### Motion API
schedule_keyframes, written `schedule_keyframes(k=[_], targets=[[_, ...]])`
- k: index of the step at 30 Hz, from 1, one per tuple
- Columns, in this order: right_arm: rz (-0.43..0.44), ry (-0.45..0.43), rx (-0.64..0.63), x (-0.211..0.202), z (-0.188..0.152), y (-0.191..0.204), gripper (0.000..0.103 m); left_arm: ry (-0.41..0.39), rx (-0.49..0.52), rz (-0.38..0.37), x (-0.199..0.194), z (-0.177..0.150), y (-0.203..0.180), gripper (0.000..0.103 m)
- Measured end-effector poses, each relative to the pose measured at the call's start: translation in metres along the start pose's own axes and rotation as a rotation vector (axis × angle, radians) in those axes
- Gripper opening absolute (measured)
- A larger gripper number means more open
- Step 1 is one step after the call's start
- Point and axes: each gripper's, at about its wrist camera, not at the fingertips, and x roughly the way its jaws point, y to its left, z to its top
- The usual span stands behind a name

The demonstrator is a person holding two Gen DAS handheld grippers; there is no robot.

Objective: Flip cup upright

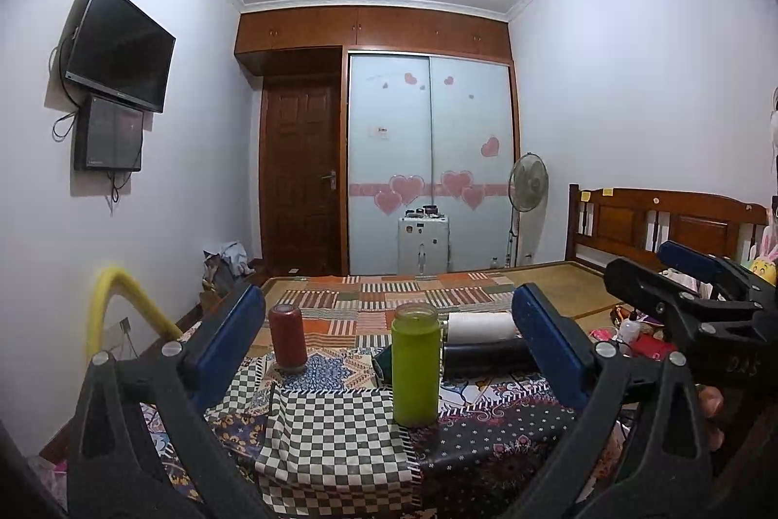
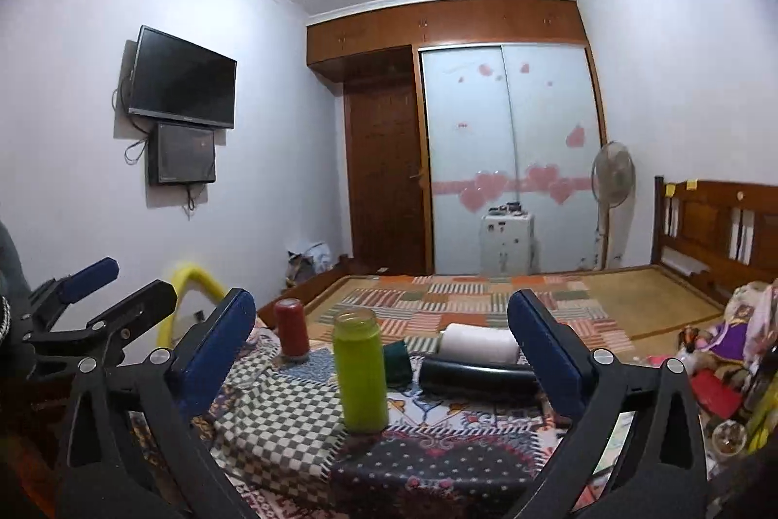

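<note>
Green cup (image 1: 415, 366) stands upright on the patchwork quilt (image 1: 335, 436), mouth up, dead centre ahead of the left gripper (image 1: 391, 351), whose jaws are spread wide and hold nothing. Right gripper (image 2: 384, 356) is wide open too, with the cup a bit left of its centre. Red can (image 2: 291, 327) sits farther back left; black bottle (image 2: 474, 375) and white roll (image 2: 481, 344) lie ahead to the right.

A: What is hidden behind my left tongs (image 1: 389, 334)?

B: Its right finger covers the ends of the white cup (image 1: 481, 327) and the black cup (image 1: 486, 356), both lying on the bed (image 1: 549, 280).

A: And the dark green object (image 2: 397, 362)?

B: The green cup (image 2: 362, 373) partly hides it; its kind cannot be told.

A: The clutter (image 2: 719, 348) at right?

B: Cut by the edge, blurred. The items atop the white cabinet (image 1: 423, 244) are too small to identify.
</note>
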Motion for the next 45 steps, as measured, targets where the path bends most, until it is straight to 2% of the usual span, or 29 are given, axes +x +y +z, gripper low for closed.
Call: schedule_keyframes(k=[45], targets=[[-0.025, 0.003, -0.017, -0.012, -0.005, -0.002, 0.103, 0.016, -0.013, -0.006, 0.002, -0.008, 0.003, 0.103]])
